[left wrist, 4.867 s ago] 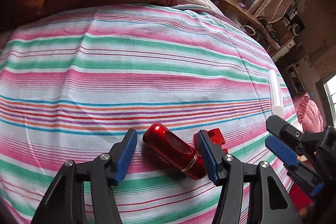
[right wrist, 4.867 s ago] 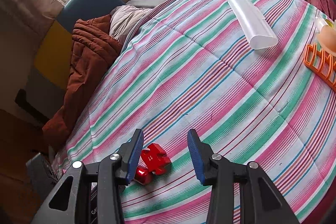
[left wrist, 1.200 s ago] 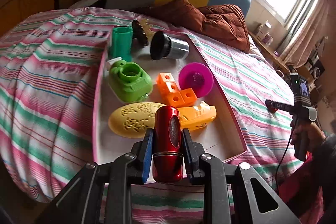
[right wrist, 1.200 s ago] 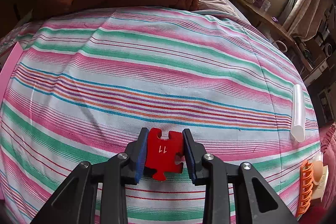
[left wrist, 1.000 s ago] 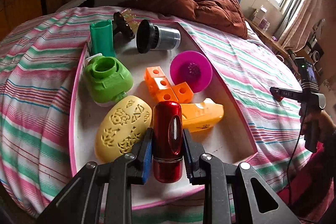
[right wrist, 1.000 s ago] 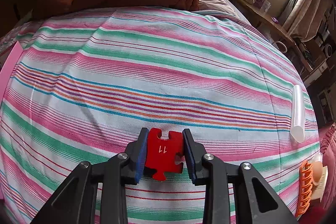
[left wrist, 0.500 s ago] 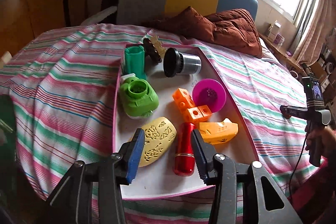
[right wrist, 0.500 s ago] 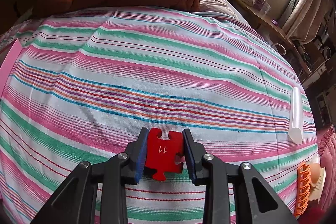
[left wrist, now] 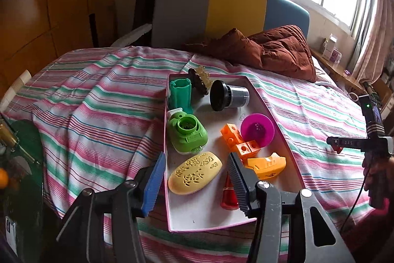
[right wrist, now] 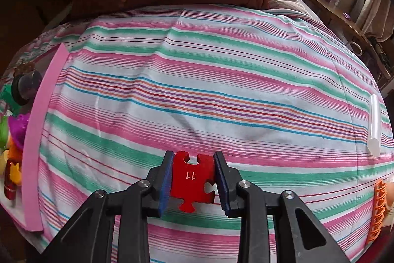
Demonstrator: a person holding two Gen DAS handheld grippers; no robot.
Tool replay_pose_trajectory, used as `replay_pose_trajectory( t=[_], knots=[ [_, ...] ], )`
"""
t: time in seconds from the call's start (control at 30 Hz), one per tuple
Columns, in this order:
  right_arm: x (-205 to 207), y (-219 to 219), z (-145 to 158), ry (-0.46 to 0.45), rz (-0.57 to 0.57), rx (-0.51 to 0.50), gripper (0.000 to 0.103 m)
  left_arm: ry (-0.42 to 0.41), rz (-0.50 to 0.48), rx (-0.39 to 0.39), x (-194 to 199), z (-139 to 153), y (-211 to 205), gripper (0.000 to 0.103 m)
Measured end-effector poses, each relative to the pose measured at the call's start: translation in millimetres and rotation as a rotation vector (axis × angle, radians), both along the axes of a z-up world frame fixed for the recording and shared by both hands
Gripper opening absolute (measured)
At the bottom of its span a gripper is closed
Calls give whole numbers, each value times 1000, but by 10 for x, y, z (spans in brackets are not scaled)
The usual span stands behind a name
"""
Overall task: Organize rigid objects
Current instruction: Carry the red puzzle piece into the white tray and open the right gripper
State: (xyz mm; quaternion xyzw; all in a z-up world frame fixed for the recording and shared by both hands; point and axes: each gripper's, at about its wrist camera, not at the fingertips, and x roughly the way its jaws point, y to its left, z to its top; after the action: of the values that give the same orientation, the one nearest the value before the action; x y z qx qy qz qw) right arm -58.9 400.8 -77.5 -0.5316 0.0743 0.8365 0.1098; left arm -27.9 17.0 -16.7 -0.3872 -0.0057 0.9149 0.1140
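In the left wrist view my left gripper [left wrist: 194,179] is open and empty, raised above the near end of a pink-rimmed tray [left wrist: 197,223]. A red metallic cylinder [left wrist: 227,194] lies in the tray, partly hidden behind the right finger, beside a yellow oval piece [left wrist: 194,175] and an orange boat [left wrist: 267,164]. In the right wrist view my right gripper [right wrist: 193,179] is shut on a red puzzle piece [right wrist: 190,176] marked 11, held above the striped bedspread [right wrist: 209,90]. The tray's pink rim [right wrist: 37,139] shows at the far left.
The tray also holds a green cup-shaped toy [left wrist: 188,133], a green tube [left wrist: 181,95], a black-and-grey cylinder [left wrist: 227,95], orange cubes [left wrist: 237,142] and a magenta disc [left wrist: 257,130]. A brown quilt [left wrist: 266,48] lies at the bedhead. A clear tube [right wrist: 374,125] and an orange rack [right wrist: 378,211] lie at the right.
My left gripper set the red cylinder down in the tray, opened, and pulled back and up. My right gripper keeps holding the red puzzle piece and has shifted slightly towards the tray.
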Motion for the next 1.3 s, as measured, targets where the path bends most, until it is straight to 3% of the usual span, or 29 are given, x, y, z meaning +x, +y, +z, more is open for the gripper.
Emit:
replay_pose_trajectory(
  t=[0.43,0.57,0.7,0.93,1.03,1.13,1.3],
  knots=[
    [-318,-1636,807,244,357,-149,32,-25,94,28,-5,-98,-316,61],
    [-468,-2186,824,245,465,-151,32,-35,130,37,-24,-134,-465,61],
    [-685,-2564,595,191,505,-132,32,-35,146,39,-18,-154,-549,65],
    [-903,-2736,215,133,502,-88,32,-36,154,42,-40,-171,-594,76],
    [-899,-2716,205,136,487,-105,32,-37,161,41,-58,-166,-592,87],
    [-858,-2663,234,150,475,-132,40,-32,171,36,-64,-143,-586,98],
    [-643,-2630,421,230,460,-102,45,-11,186,14,-40,-77,-549,103]
  ],
)
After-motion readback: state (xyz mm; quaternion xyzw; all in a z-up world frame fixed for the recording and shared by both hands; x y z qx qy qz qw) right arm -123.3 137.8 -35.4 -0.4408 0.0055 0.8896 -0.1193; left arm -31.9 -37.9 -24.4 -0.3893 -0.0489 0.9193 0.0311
